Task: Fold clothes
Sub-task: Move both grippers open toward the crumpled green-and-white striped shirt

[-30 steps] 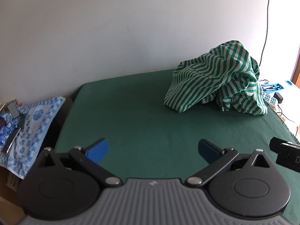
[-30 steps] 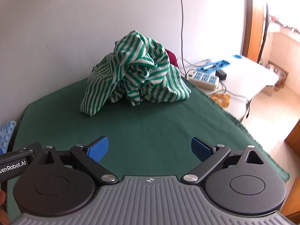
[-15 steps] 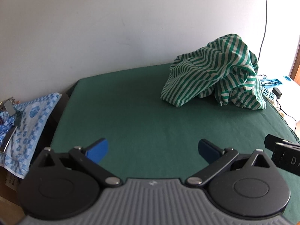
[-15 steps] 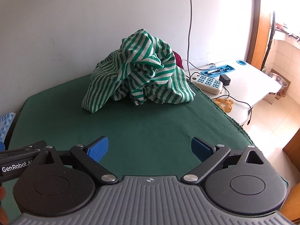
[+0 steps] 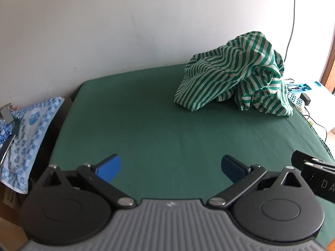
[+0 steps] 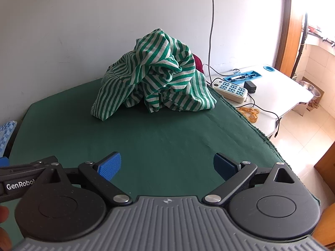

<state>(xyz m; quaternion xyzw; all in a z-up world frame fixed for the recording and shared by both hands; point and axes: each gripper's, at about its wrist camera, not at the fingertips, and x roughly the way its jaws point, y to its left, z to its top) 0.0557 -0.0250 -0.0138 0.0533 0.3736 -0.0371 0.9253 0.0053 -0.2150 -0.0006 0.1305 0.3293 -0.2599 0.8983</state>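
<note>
Both hand-held grippers advanced toward the crumpled green-and-white striped garment (image 6: 155, 79) since earlier frames; garment unmoved.
Left gripper (image 5: 170, 165): blue pads spread apart, empty. Right gripper (image 6: 167, 165): pads apart, empty. Garment heaped at far right corner of green cloth-covered table (image 6: 167, 138), against white wall, well apart from both grippers.
</note>
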